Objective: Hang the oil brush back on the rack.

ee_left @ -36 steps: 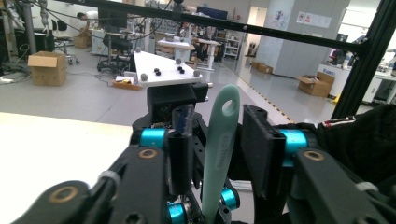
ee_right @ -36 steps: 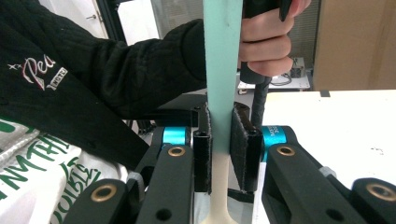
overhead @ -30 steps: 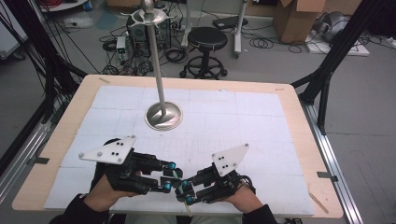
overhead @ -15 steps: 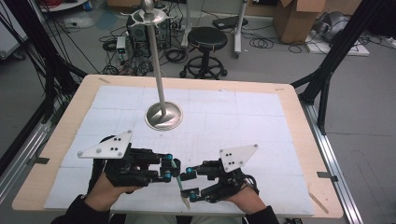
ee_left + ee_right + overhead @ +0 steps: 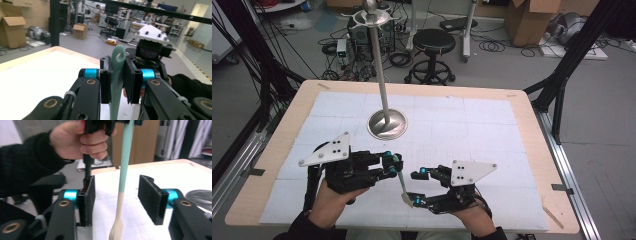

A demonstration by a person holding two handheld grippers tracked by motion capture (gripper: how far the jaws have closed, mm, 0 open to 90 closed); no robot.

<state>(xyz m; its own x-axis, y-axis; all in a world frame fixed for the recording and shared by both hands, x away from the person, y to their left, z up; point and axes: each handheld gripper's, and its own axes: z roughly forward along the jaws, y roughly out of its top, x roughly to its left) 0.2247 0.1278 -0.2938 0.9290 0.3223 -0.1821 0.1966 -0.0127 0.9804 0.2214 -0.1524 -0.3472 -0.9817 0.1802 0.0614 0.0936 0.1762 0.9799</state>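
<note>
Your left gripper (image 5: 393, 165) sits at about 7 o'clock on the surface (image 5: 522, 130), its fingers (image 5: 106, 80) pinched tight on the pale green handle of a slim spatula (image 5: 402, 184). In the left gripper view the handle's end, with its hanging hole, rises just past the pads at 12 o'clock. In the high view the tool slants from those fingers toward 5 o'clock, with its cream-coloured blade lowest.

Just right of it, near 6 o'clock, your right gripper (image 5: 418, 186) points back toward the left one. Its fingers (image 5: 152, 198) have just been opening and now stand roughly half apart. The spatula (image 5: 124, 175) hangs between them, and neither pad touches it. In the right gripper view the green handle runs up to 12 o'clock, where your left hand (image 5: 82, 138) holds its gripper, and the cream blade drops to 6 o'clock.

A metal stand (image 5: 386, 124), with a round base and a tall pole, is well apart at 12 o'clock from both grippers.
</note>
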